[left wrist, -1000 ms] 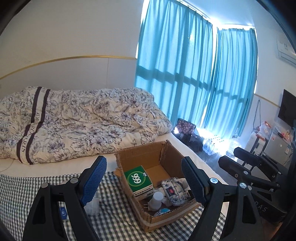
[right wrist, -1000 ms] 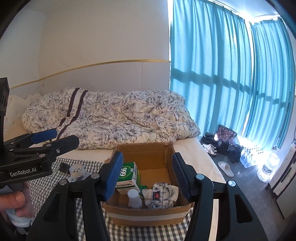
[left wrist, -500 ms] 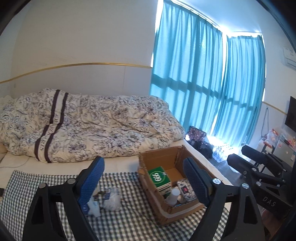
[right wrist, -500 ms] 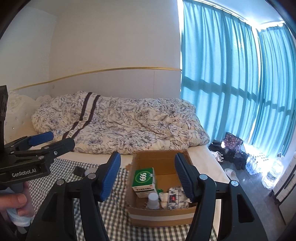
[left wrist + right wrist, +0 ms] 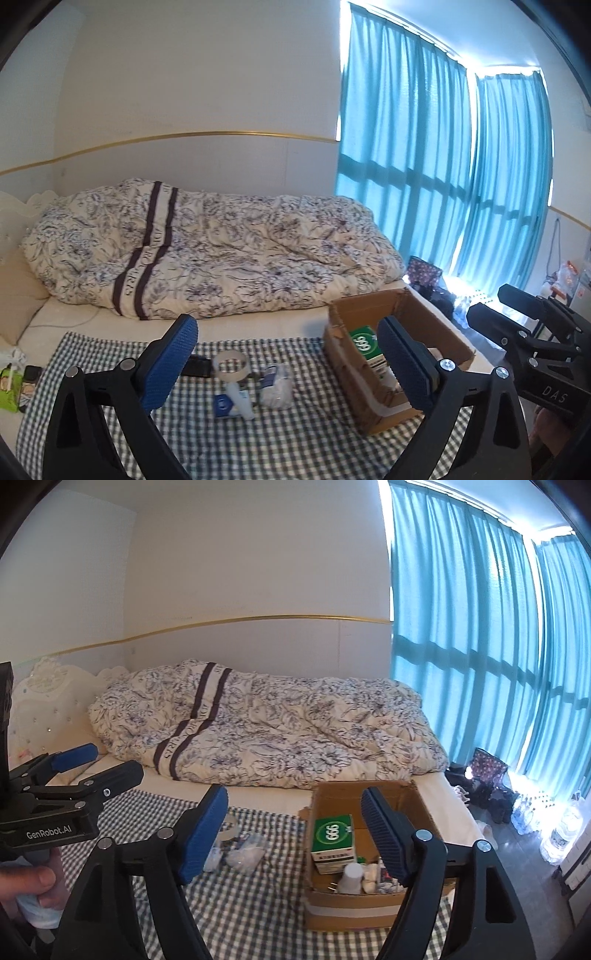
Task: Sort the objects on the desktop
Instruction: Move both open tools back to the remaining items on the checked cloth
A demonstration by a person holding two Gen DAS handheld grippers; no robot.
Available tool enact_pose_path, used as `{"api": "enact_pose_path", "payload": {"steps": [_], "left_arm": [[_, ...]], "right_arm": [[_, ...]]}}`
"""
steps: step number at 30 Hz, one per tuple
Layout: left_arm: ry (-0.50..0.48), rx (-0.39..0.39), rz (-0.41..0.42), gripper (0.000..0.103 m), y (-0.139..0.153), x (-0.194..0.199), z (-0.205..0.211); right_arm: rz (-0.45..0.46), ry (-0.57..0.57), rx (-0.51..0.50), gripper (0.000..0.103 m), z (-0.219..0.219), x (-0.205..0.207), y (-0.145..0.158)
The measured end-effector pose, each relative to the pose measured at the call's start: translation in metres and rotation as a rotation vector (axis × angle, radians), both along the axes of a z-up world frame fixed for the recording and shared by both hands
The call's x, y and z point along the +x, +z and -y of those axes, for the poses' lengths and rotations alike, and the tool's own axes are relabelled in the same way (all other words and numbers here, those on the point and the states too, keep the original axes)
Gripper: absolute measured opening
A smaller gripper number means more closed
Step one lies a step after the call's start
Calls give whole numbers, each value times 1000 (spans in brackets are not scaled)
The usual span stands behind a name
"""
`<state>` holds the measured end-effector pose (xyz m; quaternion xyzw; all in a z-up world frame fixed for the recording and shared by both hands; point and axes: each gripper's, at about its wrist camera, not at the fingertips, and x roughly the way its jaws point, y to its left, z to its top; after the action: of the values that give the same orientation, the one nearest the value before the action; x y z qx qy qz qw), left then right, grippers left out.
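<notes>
A cardboard box stands on the checked cloth at the right. Inside are a green "999" carton, a white bottle and a patterned packet. Left of the box lie a tape roll, a blue-and-white box, a clear bag and a black item. My left gripper hangs open above these loose things, holding nothing. My right gripper is open over the box's left edge, also holding nothing.
A bed with a flowered duvet runs behind the cloth. A green packet sits at the far left. Blue curtains cover the window. Bags and bottles lie on the floor to the right. A hand holds the left gripper.
Both grippers have pulled back and swung left, so the box shrinks and shifts right. The tape roll, bag and blue-and-white box have come into view. Both stay open.
</notes>
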<state>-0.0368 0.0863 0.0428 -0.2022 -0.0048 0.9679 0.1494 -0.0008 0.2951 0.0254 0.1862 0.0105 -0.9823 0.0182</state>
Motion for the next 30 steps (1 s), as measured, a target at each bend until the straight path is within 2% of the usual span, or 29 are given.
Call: {"api": "enact_pose_path", "payload": {"steps": [6, 14, 23, 30], "left_arm": [[51, -3, 1, 103, -1, 3, 23], [96, -2, 26, 103, -8, 1, 47], [135, 0, 70, 103, -25, -11, 69], [151, -5, 126, 103, -48, -28, 78]], "right_arm": [[6, 32, -6, 86, 18, -4, -4], [15, 48, 9, 103, 39, -12, -9], [43, 52, 25, 103, 50, -23, -22], [92, 52, 31, 103, 58, -39, -44]]}}
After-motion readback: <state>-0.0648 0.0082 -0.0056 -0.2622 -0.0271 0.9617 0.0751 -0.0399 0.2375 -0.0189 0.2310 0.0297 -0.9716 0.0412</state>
